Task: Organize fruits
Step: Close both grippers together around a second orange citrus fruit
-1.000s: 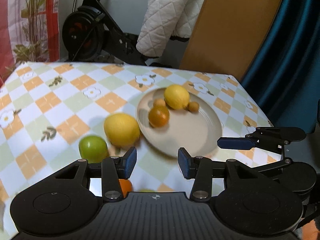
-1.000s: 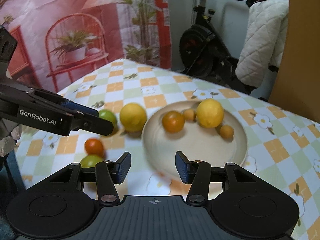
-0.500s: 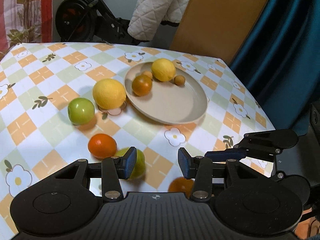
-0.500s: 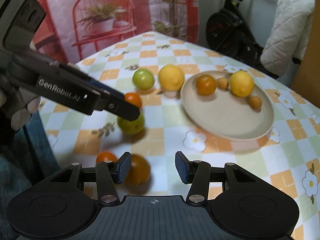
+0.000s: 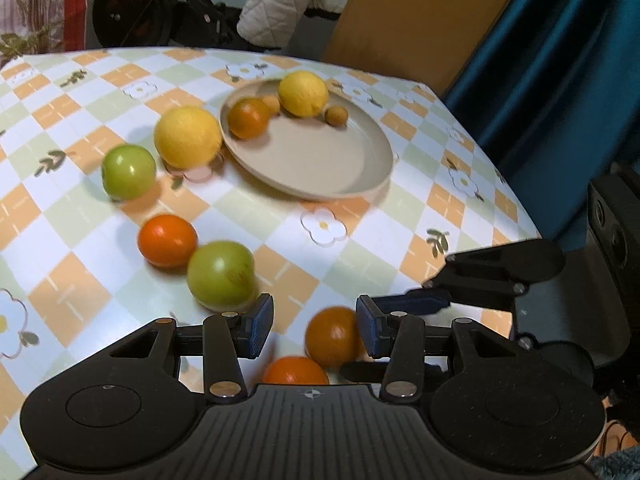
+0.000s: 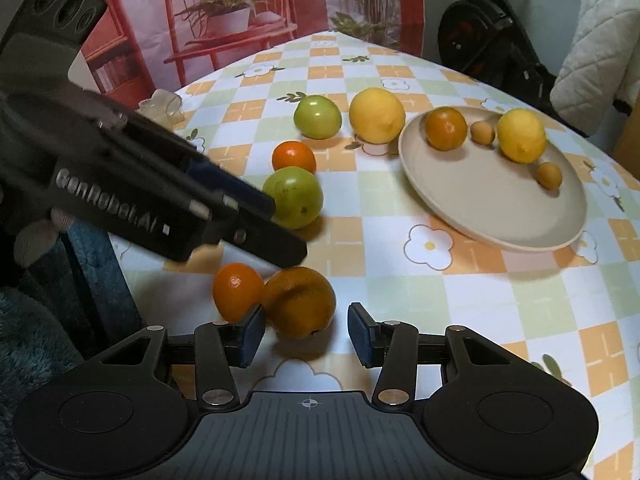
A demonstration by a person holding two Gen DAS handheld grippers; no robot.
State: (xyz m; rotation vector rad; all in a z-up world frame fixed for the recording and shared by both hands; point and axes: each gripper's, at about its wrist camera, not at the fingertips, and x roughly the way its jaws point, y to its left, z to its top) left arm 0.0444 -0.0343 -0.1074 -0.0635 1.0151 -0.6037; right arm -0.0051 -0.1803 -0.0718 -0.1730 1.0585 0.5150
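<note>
A beige plate (image 5: pixel 320 160) (image 6: pixel 500 208) holds an orange, a lemon (image 6: pixel 520 134) and two small brown fruits. On the cloth lie a big yellow fruit (image 5: pixel 187 136), two green apples (image 5: pixel 128 176) (image 5: pixel 220 274) and an orange (image 5: pixel 167 240). Near the front edge sit two more oranges, a large one (image 6: pixel 298 302) (image 5: pixel 332 336) and a smaller one (image 6: pixel 236 292). My right gripper (image 6: pixel 307 336) hovers just behind the large orange, its jaws closing without touching it. My left gripper (image 5: pixel 314 330) (image 6: pixel 276 236) hangs open over the same orange.
The chequered flower tablecloth (image 5: pixel 460 216) ends close to both grippers. A small clear object (image 6: pixel 162 104) sits at the table's left edge. An exercise bike (image 5: pixel 132 12), a quilted coat, a brown board and a blue curtain (image 5: pixel 560 60) stand behind.
Both grippers tipped downward and sank toward the table's near edge, bringing the two front oranges under their fingers. The right jaws narrowed a little.
</note>
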